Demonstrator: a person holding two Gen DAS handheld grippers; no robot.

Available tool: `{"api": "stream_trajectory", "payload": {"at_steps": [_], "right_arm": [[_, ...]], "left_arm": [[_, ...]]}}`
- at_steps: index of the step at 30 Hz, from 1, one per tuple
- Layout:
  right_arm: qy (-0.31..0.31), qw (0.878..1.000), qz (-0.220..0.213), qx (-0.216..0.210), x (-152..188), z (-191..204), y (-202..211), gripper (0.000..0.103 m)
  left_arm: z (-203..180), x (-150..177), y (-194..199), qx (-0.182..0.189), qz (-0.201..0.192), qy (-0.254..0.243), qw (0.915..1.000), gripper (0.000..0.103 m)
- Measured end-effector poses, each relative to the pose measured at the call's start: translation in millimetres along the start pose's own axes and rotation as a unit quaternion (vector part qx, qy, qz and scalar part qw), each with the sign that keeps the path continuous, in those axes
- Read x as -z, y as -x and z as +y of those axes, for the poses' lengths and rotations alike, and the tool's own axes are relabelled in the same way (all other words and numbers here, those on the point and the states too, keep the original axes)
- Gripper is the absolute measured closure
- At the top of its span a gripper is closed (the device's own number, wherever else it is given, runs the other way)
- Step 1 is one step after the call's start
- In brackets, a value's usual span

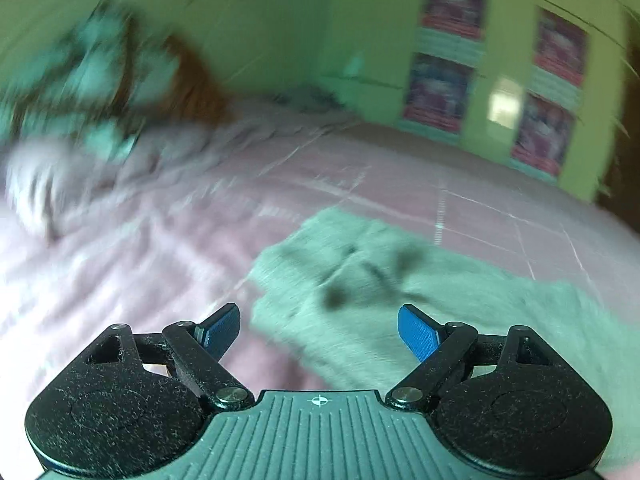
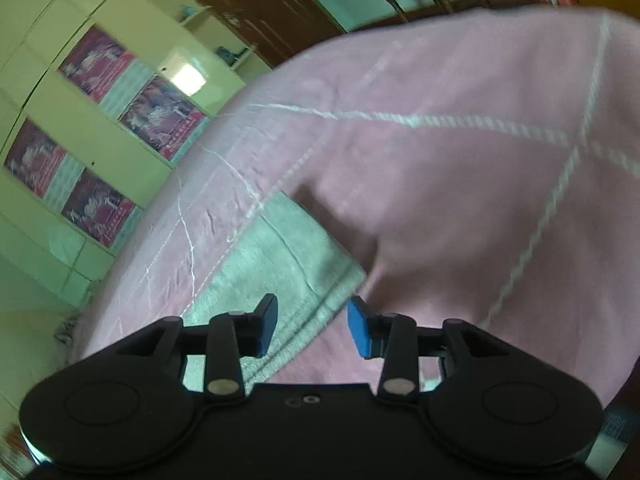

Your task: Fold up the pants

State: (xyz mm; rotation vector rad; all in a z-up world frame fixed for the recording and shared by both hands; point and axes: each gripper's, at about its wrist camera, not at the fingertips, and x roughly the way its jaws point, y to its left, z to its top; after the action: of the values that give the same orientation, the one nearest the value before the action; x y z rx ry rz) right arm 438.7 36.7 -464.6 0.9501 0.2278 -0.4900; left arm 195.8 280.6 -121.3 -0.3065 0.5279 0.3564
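Observation:
The pants point(image 1: 400, 300) are light grey-green and lie flat on a pink bedspread point(image 1: 160, 240). In the left wrist view, blurred by motion, my left gripper point(image 1: 320, 332) is open and empty above the near left edge of the pants. In the right wrist view a hemmed end of the pants point(image 2: 280, 260) lies on the bedspread point(image 2: 460, 200). My right gripper point(image 2: 312, 328) is open, its blue pads on either side of the hem edge, holding nothing.
A yellow-green cabinet with picture panels point(image 1: 500, 80) stands beyond the bed and also shows in the right wrist view point(image 2: 100, 120). A blurred heap of patterned bedding point(image 1: 80, 92) lies at the far left. A dark wooden door point(image 2: 260, 0) is behind.

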Motion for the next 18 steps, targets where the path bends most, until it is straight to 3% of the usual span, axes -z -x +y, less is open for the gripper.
{"api": "stream_trajectory", "payload": {"at_steps": [1, 2, 4, 7, 10, 12, 14, 16, 17, 18], "right_arm": [[-0.018, 1.0, 0.001, -0.006, -2, -2, -4, 0.054], [-0.033, 0.999, 0.005, -0.011, -6, -3, -7, 0.043], [-0.058, 0.998, 0.027, -0.01, -9, -3, -20, 0.043], [-0.082, 0.996, 0.029, 0.01, -9, 6, -25, 0.044], [-0.113, 0.993, 0.031, 0.033, -5, 10, -25, 0.054], [-0.108, 0.992, 0.028, 0.057, -1, 16, -26, 0.066], [-0.099, 0.992, 0.024, 0.073, -1, 18, -32, 0.069], [-0.12, 0.99, 0.018, 0.07, -4, 12, -38, 0.073], [-0.118, 0.99, 0.015, 0.072, -6, 10, -40, 0.086], [-0.1, 0.992, 0.016, 0.07, -9, 13, -42, 0.087]], "left_arm": [[9, 1, -7, -0.003, 0.013, 0.024, 0.9996, 0.017], [18, 1, -12, -0.011, 0.024, 0.05, 0.9984, 0.017], [33, 6, -20, -0.004, 0.029, 0.094, 0.9952, 0.014], [36, 9, -25, -0.008, 0.026, 0.102, 0.9944, 0.01], [27, 10, -27, -0.013, 0.025, 0.086, 0.9959, 0.007], [25, 10, -26, -0.012, 0.027, 0.081, 0.9963, 0.005], [22, 11, -27, -0.011, 0.03, 0.076, 0.9966, 0.004], [23, 9, -25, -0.008, 0.031, 0.074, 0.9967, 0.003], [24, 9, -25, -0.007, 0.031, 0.075, 0.9967, 0.003], [23, 9, -23, -0.006, 0.031, 0.077, 0.9965, 0.003]]}}
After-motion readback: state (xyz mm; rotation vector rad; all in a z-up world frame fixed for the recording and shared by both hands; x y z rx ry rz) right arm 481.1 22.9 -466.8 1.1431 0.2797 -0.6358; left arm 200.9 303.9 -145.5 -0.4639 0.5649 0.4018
